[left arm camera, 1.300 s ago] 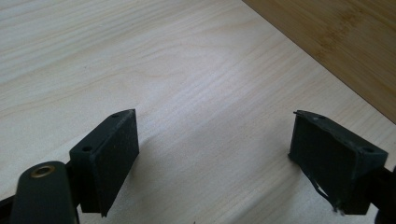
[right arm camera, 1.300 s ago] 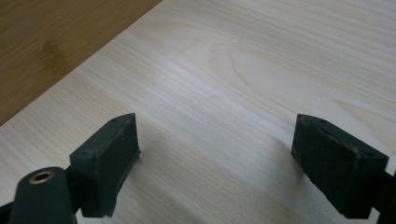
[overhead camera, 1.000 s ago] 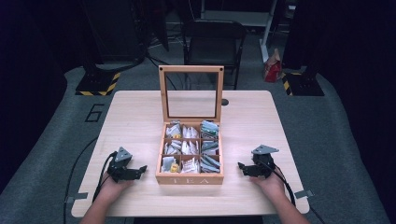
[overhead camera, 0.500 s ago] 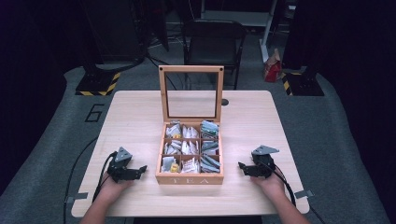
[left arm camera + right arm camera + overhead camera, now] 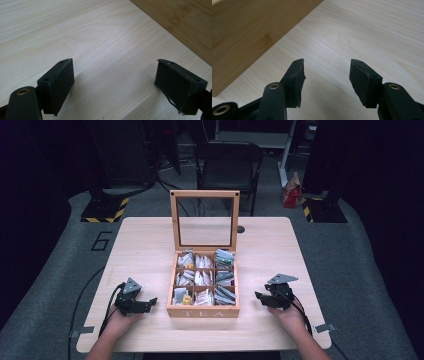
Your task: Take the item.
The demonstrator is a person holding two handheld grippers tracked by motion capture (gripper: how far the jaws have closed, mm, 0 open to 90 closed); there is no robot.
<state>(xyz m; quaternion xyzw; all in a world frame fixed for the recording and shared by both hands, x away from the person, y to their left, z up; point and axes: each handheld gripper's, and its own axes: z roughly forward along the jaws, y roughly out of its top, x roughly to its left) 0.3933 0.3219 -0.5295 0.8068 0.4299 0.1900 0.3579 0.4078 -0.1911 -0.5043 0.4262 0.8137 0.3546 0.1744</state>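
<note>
Nothing has moved: both grippers' fingers (image 5: 58,86) stay wide beside the tea box (image 5: 202,311).

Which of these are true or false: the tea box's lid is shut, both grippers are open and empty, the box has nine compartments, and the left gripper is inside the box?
1. The tea box has its lid shut. False: the lid stands upright, open.
2. The left gripper and the right gripper are both open and empty. True.
3. The box has nine compartments, with packets in them. True.
4. The left gripper is inside the box. False: it sits over the bare table, beside the box.
</note>
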